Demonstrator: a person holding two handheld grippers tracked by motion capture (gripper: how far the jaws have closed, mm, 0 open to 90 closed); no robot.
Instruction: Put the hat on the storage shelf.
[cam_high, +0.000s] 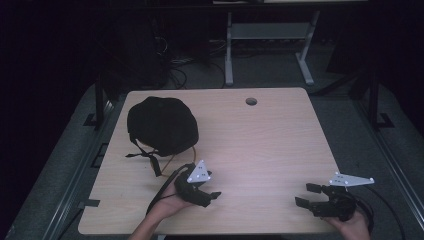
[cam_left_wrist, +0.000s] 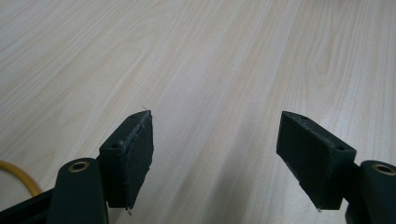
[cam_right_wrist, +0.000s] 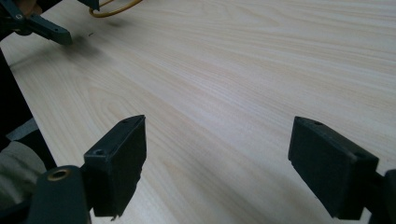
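A: Black cap (cam_high: 162, 125) sits far-left on the table (cam_high: 270, 140), strap trailing toward the near edge; which tool is closer?

B: Left gripper (cam_high: 209, 196), just beside the strap; right gripper (cam_high: 306, 195) well apart; both jaws spread, holding nothing.

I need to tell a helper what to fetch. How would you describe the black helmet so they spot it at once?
On the pale wooden table, look to the far left part. The black helmet lies there, a rounded dome with straps trailing from it, the one large item on the tabletop.
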